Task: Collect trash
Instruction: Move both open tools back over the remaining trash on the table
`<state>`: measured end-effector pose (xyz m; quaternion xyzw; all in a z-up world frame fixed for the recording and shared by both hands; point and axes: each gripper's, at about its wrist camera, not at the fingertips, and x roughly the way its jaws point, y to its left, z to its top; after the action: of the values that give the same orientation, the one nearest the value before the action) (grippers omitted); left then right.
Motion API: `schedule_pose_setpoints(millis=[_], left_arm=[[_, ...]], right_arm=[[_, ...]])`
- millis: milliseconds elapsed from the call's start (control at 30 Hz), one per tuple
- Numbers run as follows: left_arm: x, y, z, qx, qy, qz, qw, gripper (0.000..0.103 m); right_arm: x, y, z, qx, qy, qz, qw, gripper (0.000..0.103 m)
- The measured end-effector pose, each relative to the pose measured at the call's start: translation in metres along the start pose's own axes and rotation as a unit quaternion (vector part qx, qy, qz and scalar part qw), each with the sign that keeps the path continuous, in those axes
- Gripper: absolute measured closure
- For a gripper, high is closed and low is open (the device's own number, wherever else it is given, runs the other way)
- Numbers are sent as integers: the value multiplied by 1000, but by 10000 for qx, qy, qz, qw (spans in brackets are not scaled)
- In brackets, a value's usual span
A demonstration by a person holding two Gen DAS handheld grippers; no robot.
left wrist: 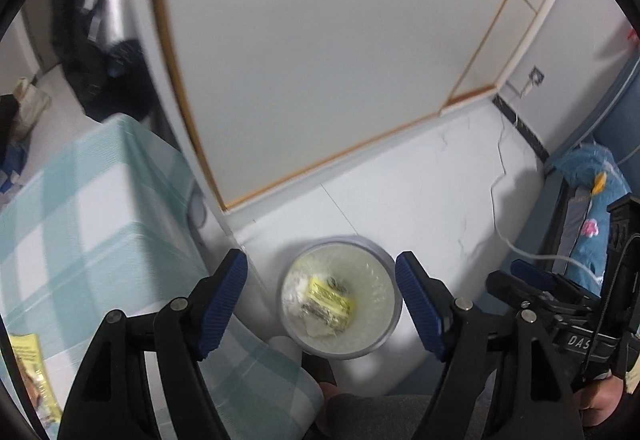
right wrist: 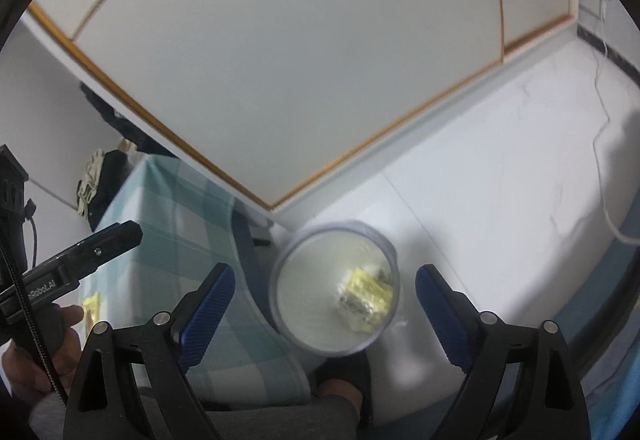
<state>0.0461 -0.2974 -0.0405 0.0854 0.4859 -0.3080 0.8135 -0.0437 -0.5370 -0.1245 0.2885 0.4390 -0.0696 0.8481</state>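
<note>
Left-wrist view: my left gripper [left wrist: 322,304] hangs with jaws released, nothing between them, above one round bin [left wrist: 394,314] on the white floor [left wrist: 420,180], low centre of frame. One yellow wrapper [left wrist: 330,296] lies inside, long axis running upper left to lower right. A second yellow packet [left wrist: 28,364] lies at lower left on the checked tabletop [left wrist: 80,200]; the right-wrist view shows only its corner. Right-wrist view: my right gripper [right wrist: 326,310], jaws likewise released and empty. Beneath the wrapper there is perhaps crumpled white paper; blur prevents certainty.
</note>
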Motion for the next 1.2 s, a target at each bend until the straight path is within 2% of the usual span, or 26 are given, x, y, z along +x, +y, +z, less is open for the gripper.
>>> schedule_pose_setpoints(millis=[100,300,333,400,533,767,867,1000,1200], left_arm=[[-17,12,0,-146,-224,85,9996,30],[-65,41,-5,-468,-877,292,9946,29],[-76,50,-7,-560,-1013,339,9927,28],[-91,62,-10,-679,-1194,496,9893,20],[-121,93,-18,-896,-1554,811,9804,20],[-158,151,-42,-1376,-2023,1315,9606,19],[-168,174,-54,-1530,-2083,1529,9538,18],[-175,206,-65,-1867,-2087,1607,9464,17],[-191,254,-90,-2352,-2239,1778,9289,17]], right_arm=[[-21,21,6,-230,-285,-16,9993,10],[-63,77,17,-706,-830,253,9937,10],[-69,88,19,-785,-926,319,9921,10],[-81,108,20,-881,-1089,483,9890,10],[-94,150,19,-955,-1230,923,9835,10],[-85,222,4,-1425,-1155,1121,9766,10],[-80,249,-4,-1648,-1106,1236,9723,10],[-67,287,-19,-1991,-951,1287,9668,10],[-33,339,-45,-2495,-601,1243,9585,10]])
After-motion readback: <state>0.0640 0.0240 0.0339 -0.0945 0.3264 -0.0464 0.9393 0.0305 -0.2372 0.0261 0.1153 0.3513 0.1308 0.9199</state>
